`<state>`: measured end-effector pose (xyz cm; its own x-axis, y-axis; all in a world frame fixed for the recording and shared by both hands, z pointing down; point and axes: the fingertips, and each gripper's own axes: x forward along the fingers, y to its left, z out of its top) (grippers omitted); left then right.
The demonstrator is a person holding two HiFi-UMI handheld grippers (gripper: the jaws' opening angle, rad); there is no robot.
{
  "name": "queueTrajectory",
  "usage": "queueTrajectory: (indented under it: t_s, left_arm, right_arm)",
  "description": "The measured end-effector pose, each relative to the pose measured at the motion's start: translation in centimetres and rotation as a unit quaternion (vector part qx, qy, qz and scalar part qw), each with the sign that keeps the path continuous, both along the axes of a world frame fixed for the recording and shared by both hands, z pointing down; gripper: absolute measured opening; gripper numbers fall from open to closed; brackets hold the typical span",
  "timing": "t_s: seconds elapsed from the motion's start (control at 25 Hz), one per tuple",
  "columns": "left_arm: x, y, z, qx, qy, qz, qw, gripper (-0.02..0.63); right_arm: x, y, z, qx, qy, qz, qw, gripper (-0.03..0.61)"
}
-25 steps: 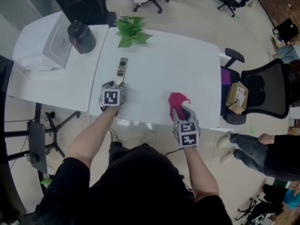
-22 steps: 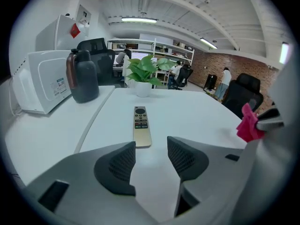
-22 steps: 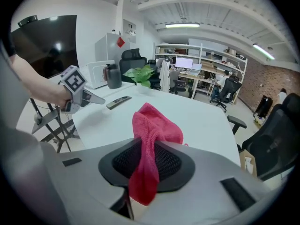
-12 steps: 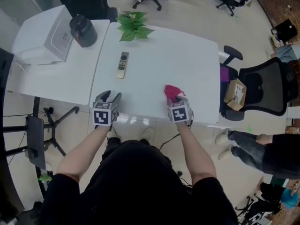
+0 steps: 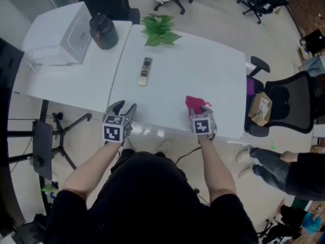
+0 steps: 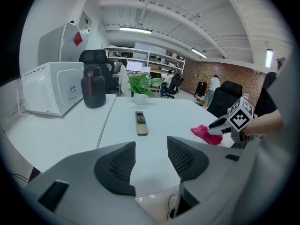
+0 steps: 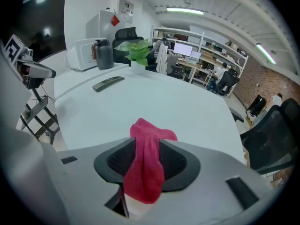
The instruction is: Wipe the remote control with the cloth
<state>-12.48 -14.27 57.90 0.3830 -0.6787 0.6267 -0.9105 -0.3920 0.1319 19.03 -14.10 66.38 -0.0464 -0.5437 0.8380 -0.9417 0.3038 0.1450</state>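
Observation:
The slim grey remote control [image 5: 145, 71] lies flat on the white table [image 5: 203, 65], left of middle, with nothing touching it. It also shows in the left gripper view as the remote [image 6: 141, 123] and far off in the right gripper view [image 7: 108, 83]. My left gripper [image 5: 125, 107] hovers open and empty at the near table edge, well short of the remote. My right gripper [image 5: 203, 111] is at the near edge to the right. Its jaws are opening, with the pink cloth [image 7: 150, 130] still pinched between the pads and bunched on the table [image 5: 195, 104].
A potted green plant [image 5: 160, 30] stands at the table's far edge. A black jug [image 5: 103, 30] and a white microwave [image 5: 61, 34] sit on the adjoining left table. A black office chair [image 5: 292, 103] with a cardboard box [image 5: 263, 108] stands to the right, near another person's legs [image 5: 274, 161].
My left gripper has drawn back from the remote's near end to the table's near edge. The right gripper has shifted a little with the cloth, and its jaws have widened.

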Motion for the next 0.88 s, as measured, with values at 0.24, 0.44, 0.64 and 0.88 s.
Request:
queueTrajectory:
  t_s: [0.24, 0.44, 0.64, 0.88]
  left_arm:
    - [-0.7, -0.6, -4.1, 0.054, 0.022, 0.017, 0.9981, 0.218]
    - [-0.9, -0.5, -8.6, 0.111, 0.040, 0.052, 0.9917, 0.218]
    - [-1.0, -0.1, -13.4, 0.176, 0.037, 0.102, 0.9784, 0.218]
    - [-1.8, 1.3, -18.4, 0.241, 0.041, 0.138, 0.9599, 0.216]
  right_arm:
    - [-2.3, 0.0, -7.5, 0.105, -0.034, -0.002, 0.994, 0.161]
    - [-6.6, 0.3, -15.5, 0.199, -0.080, -0.022, 0.976, 0.158]
    - [-10.7, 1.0, -22.5, 0.286, -0.136, -0.048, 0.947, 0.136]
    - [-14.6, 2.9, -27.2, 0.343, -0.189, -0.072, 0.917, 0.126]
